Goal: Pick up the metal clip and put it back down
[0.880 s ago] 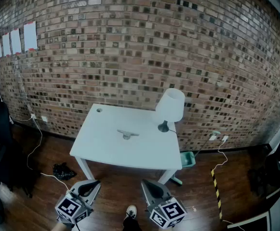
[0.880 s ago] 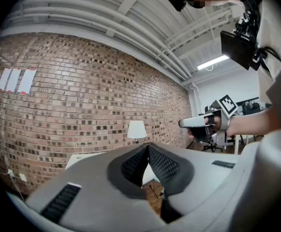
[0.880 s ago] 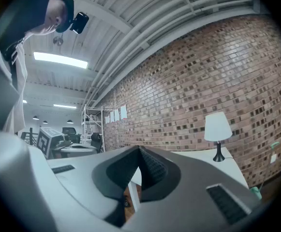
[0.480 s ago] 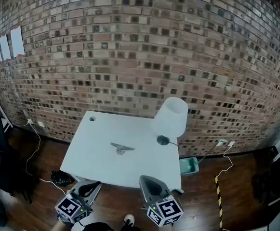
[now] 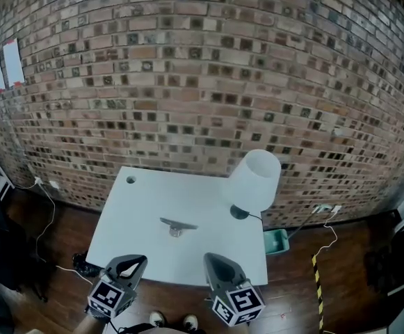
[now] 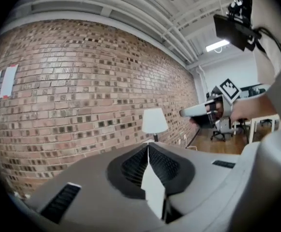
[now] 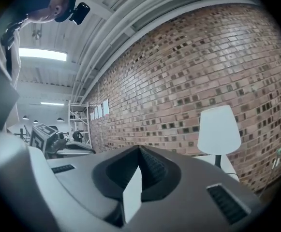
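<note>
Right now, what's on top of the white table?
A metal clip near the middle, a lamp at the right rear. The lamp hides part of the table behind it.

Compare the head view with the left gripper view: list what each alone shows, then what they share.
Head view only: the metal clip lying on the white table. Left gripper view only: the lit ceiling light. Both: the brick wall, the white lamp, and the left gripper and right gripper, both shut and empty.
</note>
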A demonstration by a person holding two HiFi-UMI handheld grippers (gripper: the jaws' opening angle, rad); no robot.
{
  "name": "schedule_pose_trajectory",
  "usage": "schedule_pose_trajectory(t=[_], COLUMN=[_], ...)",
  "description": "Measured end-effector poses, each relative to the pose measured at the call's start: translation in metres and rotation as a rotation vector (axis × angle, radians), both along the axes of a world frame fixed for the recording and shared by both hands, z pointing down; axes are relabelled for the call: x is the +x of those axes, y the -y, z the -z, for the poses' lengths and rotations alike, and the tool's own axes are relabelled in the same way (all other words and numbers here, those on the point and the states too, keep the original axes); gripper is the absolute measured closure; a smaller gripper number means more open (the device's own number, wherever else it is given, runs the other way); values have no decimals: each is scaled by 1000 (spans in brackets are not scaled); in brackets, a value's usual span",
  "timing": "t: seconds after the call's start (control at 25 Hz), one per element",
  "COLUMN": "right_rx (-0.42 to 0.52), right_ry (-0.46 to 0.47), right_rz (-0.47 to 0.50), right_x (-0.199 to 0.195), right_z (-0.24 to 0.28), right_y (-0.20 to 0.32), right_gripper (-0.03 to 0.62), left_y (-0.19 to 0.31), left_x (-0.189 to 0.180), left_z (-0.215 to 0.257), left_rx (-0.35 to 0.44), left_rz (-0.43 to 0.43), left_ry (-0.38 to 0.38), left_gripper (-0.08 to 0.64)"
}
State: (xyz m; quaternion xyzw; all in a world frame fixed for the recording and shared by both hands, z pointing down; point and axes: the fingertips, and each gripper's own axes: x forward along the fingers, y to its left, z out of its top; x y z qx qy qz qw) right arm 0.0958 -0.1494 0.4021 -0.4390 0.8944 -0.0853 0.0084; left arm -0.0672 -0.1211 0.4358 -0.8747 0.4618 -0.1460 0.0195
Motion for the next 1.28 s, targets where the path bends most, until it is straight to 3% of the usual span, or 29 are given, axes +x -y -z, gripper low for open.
schedule_pose_trajectory(t=[0.24,0.32,0.44,0.72,0.88,1.12,1.28], right_rx=[-9,-11,-18,-67,-83,-125,-143], right_ry=[-10,-22,-20,-10,-21,-27,-30], right_rz=[-20,-25,-40,-23,20,68,83], right_x=[-25,-33,-38,-31,-27,-18,-18], right_z=[-7,-10,-15,-35,-49,-73,-82], right_y=[5,5,11,55,85,122,139], right_gripper=[595,595,597,597,596,596,595], left_y=[57,76,109,170,179,202,208], left_x=[-12,-11,-2,30,48,51,54], left_z=[-60,-87,-118,-190,-224,-255,-270], left_rx=[-4,0,69,190,150,143,110], left_rz=[-76,-109,-167,-273,-343,-328,-363], left_ry=[273,426,686,1072,1124,1150,1148], left_gripper=[488,461,434,408,393,393,391])
